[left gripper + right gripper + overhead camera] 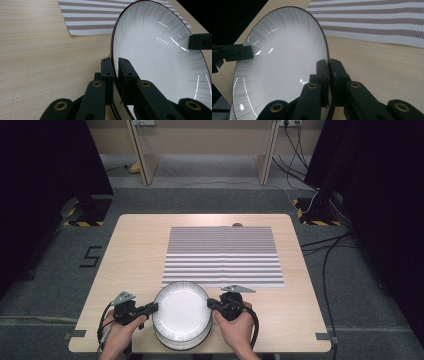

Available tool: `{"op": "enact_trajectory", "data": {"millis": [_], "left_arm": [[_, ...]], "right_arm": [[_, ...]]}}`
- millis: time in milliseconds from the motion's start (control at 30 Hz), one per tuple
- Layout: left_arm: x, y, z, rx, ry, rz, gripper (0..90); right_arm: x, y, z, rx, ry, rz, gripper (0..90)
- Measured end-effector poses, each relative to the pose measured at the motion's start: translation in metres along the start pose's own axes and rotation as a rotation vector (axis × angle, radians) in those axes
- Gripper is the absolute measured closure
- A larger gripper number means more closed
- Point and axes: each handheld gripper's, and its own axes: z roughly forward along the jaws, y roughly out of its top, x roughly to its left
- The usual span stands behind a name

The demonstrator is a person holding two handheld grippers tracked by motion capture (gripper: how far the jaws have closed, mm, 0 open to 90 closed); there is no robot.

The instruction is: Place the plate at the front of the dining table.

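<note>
A white plate (181, 306) with a thin dark rim and grey streaks is held near the table's front edge, above what looks like more plates stacked beneath it. My left gripper (155, 307) is shut on its left rim, and my right gripper (210, 303) is shut on its right rim. In the left gripper view the plate (160, 50) rim runs between the closed jaws of the left gripper (116, 62). Likewise in the right gripper view, the plate (284, 57) edge is pinched by the right gripper (328, 63). A striped placemat (222, 255) lies just beyond the plate.
The wooden table (135, 255) has bare surface left of the placemat (95, 15) and to its right. A small dark round thing (237, 225) sits at the mat's far edge. Cables and stands lie on the floor around the table.
</note>
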Motion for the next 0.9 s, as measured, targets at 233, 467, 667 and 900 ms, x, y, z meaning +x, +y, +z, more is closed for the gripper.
{"op": "enact_trajectory", "data": {"millis": [233, 467, 667, 900], "left_arm": [[-0.0011, 0.0023, 0.0012, -0.020, -0.002, 0.013, 83.3], [-0.0007, 0.0037, 0.0017, -0.033, -0.005, 0.016, 83.6], [-0.0001, 0.0061, 0.0009, -0.034, -0.010, 0.009, 84.2], [-0.0014, 0.0077, 0.0004, -0.043, -0.006, 0.003, 84.8]], "right_arm": [[-0.0005, 0.0015, -0.0021, -0.019, -0.011, -0.006, 87.0], [-0.0006, 0.0033, -0.0028, -0.028, -0.011, -0.001, 87.1], [0.0002, 0.0058, -0.0031, -0.032, -0.016, -0.019, 87.3], [0.0009, 0.0069, -0.0035, -0.034, -0.023, -0.038, 87.4]]}}
